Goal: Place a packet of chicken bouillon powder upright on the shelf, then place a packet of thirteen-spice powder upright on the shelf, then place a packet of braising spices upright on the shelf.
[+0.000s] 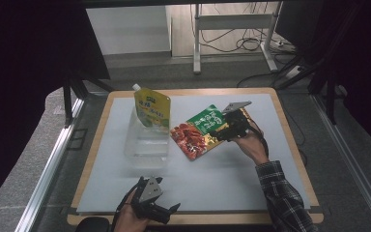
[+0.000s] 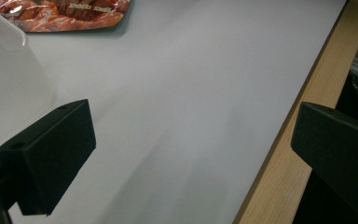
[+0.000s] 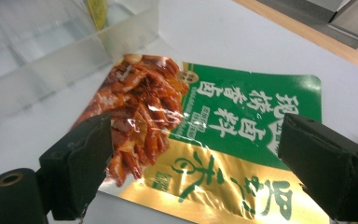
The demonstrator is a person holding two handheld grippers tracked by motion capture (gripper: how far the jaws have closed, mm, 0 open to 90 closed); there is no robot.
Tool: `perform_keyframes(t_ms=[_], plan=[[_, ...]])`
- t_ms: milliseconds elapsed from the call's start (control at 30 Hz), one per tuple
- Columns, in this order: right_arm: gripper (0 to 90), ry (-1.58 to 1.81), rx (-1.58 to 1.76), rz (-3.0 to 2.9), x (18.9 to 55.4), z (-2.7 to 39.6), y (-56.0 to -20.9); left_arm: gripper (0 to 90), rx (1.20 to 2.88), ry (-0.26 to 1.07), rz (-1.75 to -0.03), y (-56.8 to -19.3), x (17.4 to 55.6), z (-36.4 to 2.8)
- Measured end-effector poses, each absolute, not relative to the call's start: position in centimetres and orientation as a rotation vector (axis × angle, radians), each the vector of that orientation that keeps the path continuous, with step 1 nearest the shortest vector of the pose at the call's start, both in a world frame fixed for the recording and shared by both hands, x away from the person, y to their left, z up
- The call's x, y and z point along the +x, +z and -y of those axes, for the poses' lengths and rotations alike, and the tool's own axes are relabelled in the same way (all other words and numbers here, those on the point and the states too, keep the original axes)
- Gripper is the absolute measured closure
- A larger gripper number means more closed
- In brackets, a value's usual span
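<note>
**Print on the two food packets**

The flat snack packet [image 3: 223, 140] carries large white Chinese characters on its green panel, reading roughly 现捞卤香拌, with a smaller line beneath too fine to read. Its gold band below bears big green brush characters I can't make out. The yellow spouted pouch [image 1: 152, 110] has a green logo and lettering, too small to read.

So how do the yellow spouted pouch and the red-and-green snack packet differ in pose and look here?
The yellow spouted pouch stands upright inside the clear plastic bin; the red-and-green snack packet lies flat on the white table mat beside that bin. The pouch has a white spout at its top corner; the packet is a flat sealed bag showing pictured food. The open right gripper is over the packet, while nothing touches the pouch. Both are glossy printed food packs.
</note>
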State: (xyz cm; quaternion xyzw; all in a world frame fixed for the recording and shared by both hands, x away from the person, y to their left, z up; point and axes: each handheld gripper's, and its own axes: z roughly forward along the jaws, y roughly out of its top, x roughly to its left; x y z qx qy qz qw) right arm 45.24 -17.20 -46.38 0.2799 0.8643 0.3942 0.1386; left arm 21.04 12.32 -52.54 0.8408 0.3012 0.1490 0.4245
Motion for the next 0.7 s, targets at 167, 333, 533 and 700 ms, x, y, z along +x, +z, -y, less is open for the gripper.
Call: perform_keyframes(t_ms=[167, 333, 533, 700], plan=[[8.8, 1.126, 0.825, -2.495, 45.6, 17.9, -46.8, 0.0, 2.105, 0.371, -0.753, -52.5, 21.1, -12.4], [8.5, 1.098, 0.867, -2.491, 46.1, 18.8, -47.5, 0.0, 2.101, 0.371, -0.757, -52.5, 21.0, -12.3], [8.4, 1.087, 0.897, -2.487, 46.5, 19.5, -48.1, 0.0, 2.1, 0.367, -0.756, -52.5, 21.0, -12.3], [8.3, 1.08, 0.905, -2.491, 46.7, 19.7, -48.4, 0.0, 2.105, 0.369, -0.754, -52.6, 21.0, -12.3]])
